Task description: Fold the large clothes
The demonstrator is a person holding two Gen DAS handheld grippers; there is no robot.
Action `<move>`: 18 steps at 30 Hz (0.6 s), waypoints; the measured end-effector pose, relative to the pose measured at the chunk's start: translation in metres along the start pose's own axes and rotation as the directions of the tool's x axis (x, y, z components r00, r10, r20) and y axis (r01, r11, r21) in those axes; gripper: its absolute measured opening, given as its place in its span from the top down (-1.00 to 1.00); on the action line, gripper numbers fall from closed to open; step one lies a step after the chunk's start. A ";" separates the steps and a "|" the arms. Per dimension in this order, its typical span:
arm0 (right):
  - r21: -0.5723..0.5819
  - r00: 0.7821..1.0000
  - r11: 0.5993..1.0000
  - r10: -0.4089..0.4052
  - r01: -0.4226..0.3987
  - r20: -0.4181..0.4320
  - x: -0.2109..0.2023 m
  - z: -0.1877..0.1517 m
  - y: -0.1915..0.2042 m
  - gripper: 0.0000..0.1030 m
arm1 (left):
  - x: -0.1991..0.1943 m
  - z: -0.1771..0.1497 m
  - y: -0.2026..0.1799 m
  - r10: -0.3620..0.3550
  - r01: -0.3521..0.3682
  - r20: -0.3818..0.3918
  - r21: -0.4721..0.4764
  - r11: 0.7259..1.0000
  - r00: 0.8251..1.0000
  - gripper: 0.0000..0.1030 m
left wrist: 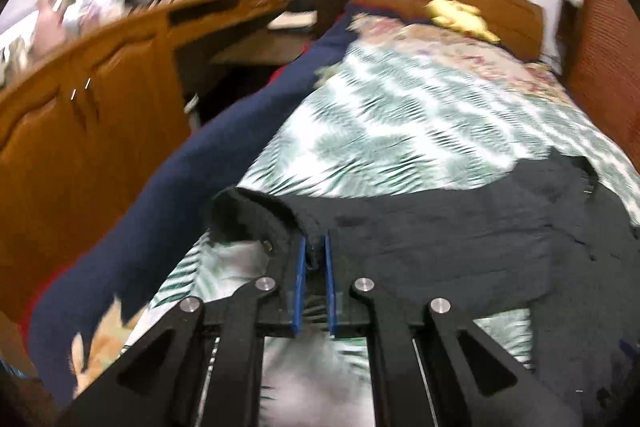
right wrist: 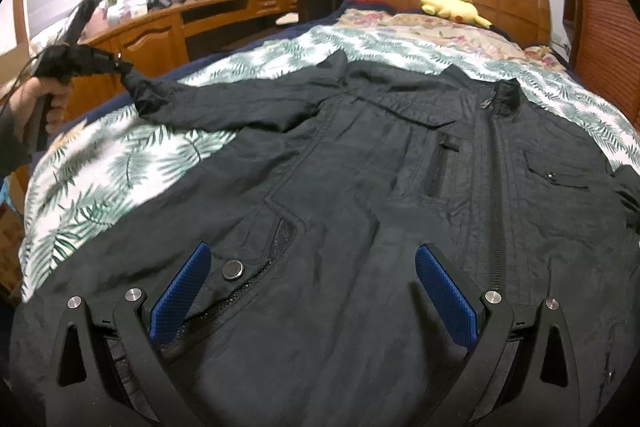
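Black jacket (right wrist: 360,163) spread front-up on leaf-print bed cover (right wrist: 104,171), no legible label or writing, left gripper (left wrist: 315,259) fingers clamped on sleeve cuff (left wrist: 256,219) at 10 o'clock, raised, right gripper (right wrist: 316,291) fingers apart above hem at 6 o'clock, yellow plush toy (right wrist: 452,7) at 12 o'clock.

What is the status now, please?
Left tongs shut on jacket sleeve cuff, lifted. Right tongs open above black jacket. Nothing in the way on the bed.
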State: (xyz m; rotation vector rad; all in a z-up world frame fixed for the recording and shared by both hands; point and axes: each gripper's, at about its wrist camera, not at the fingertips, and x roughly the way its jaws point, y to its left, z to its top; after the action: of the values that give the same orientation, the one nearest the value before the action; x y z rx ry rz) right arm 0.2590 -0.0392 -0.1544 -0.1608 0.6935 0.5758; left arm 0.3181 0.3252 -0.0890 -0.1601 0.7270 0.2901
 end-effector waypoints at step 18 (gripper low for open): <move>0.103 0.992 0.994 -0.052 0.040 0.118 -0.084 -0.015 -0.077 -1.00 | -0.137 -0.025 -0.245 -0.312 0.286 0.026 0.338 0.897 0.950 0.92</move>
State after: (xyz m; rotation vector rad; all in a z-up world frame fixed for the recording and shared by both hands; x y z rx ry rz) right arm 0.2408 -0.1456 -0.1154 -0.0481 0.5985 0.5008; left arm 0.2829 0.0585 -0.0044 0.0602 0.6506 -0.1226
